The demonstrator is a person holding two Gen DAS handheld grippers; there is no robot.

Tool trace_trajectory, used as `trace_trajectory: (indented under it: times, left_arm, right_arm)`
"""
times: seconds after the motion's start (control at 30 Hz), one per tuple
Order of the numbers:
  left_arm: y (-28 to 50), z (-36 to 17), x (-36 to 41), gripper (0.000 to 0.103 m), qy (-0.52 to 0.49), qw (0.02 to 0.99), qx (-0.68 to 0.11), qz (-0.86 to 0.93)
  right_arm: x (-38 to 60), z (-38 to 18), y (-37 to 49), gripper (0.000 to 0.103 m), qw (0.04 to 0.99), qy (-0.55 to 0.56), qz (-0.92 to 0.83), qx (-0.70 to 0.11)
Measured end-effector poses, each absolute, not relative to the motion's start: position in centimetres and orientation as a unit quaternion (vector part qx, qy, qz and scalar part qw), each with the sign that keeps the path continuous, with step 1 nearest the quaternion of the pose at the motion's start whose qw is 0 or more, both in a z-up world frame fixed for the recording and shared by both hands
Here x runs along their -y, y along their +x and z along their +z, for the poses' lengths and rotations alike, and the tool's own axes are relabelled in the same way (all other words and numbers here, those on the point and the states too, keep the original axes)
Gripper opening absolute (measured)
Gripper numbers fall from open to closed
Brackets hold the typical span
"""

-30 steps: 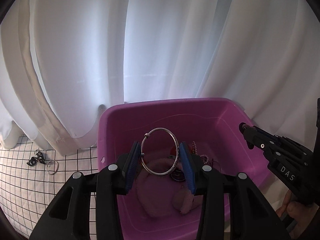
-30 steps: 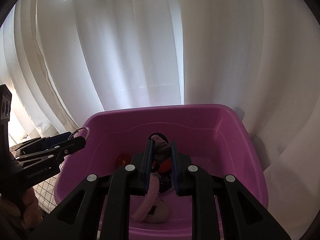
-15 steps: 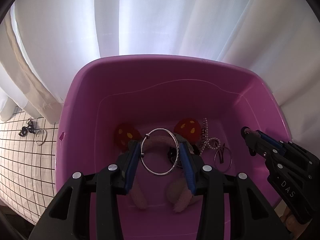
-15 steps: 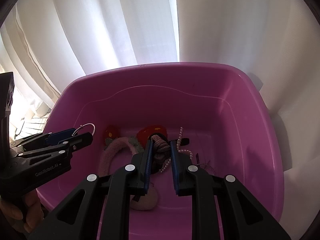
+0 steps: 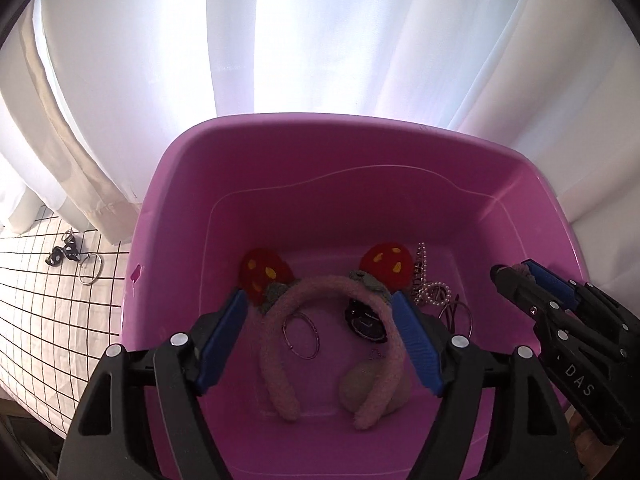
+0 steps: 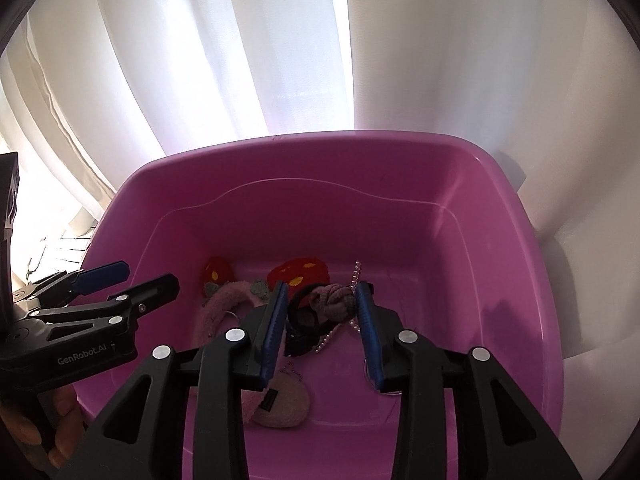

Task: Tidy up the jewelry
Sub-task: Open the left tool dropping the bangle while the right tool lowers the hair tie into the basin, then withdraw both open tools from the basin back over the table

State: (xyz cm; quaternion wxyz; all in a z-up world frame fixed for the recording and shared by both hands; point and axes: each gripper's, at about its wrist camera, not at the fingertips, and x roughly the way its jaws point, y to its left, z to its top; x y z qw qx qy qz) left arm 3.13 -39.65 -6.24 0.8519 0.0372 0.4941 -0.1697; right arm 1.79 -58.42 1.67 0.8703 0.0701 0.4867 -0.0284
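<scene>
Both grippers point steeply down into a purple plastic tub (image 5: 280, 168). Nearest the left camera, the left gripper (image 5: 320, 332) shows black angular fingers with flat blue rubbery pads (image 5: 220, 336); its jaws are opening and stand wide, with nothing pressed between them. Below the gap, a thin silver bangle (image 5: 301, 334) lies loose on the tub's smooth floor, inside the arch of a fuzzy pink headband (image 5: 332, 292). That headband is a soft curved band with padded ends and two round red felt ears (image 5: 386, 266) dotted with yellow. Beside it sit a dark round watch face (image 5: 366, 320), a string of small pearl beads (image 5: 434, 292) and thin wire hoops (image 5: 460, 314).

From the right camera, the right gripper (image 6: 322, 320) also has blue pads, and its jaws are opening. A knotted, ribbed mauve hair tie (image 6: 336, 300) on a black elastic loop sits between the pads; whether they press on it cannot be told for sure, though gaps show on both sides.

Farther off, left of the tub, a white cloth with a thin black grid (image 5: 40, 320) carries a small metal ring (image 5: 90, 270) and dark small pieces (image 5: 62, 252). Behind everything hang sheer white curtains (image 5: 320, 40) in soft vertical folds, brightly backlit.
</scene>
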Motion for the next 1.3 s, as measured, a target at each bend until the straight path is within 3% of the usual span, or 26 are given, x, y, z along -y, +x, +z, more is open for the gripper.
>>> trace_trajectory:
  times: [0.23,0.6,0.67,0.77,1.3]
  left_arm:
    - [3.1,-5.9,39.8,0.074,0.035,0.852,-0.494,-0.171]
    - [2.5,-4.8,39.5,0.074,0.038,0.858,-0.484,-0.166]
    - [2.5,-4.4,39.3,0.074,0.037,0.860,-0.481,-0.165]
    - [2.3,-3.5,39.0,0.081,0.038,0.866,-0.471,-0.163]
    - [0.7,0.4,37.0,0.095,0.051,0.895,-0.417,-0.151]
  right_arm:
    - [58.6,1.9,1.6,0.049,0.872,0.071,-0.037,-0.483]
    - [58.6,2.8,1.1,0.049,0.878,0.074,-0.029,-0.471]
    - [58.6,3.0,1.1,0.055,0.880,0.077,-0.028,-0.469]
    - [58.7,3.3,1.0,0.065,0.883,0.087,-0.024,-0.461]
    - [57.9,5.3,0.7,0.069,0.891,0.098,-0.001,-0.443]
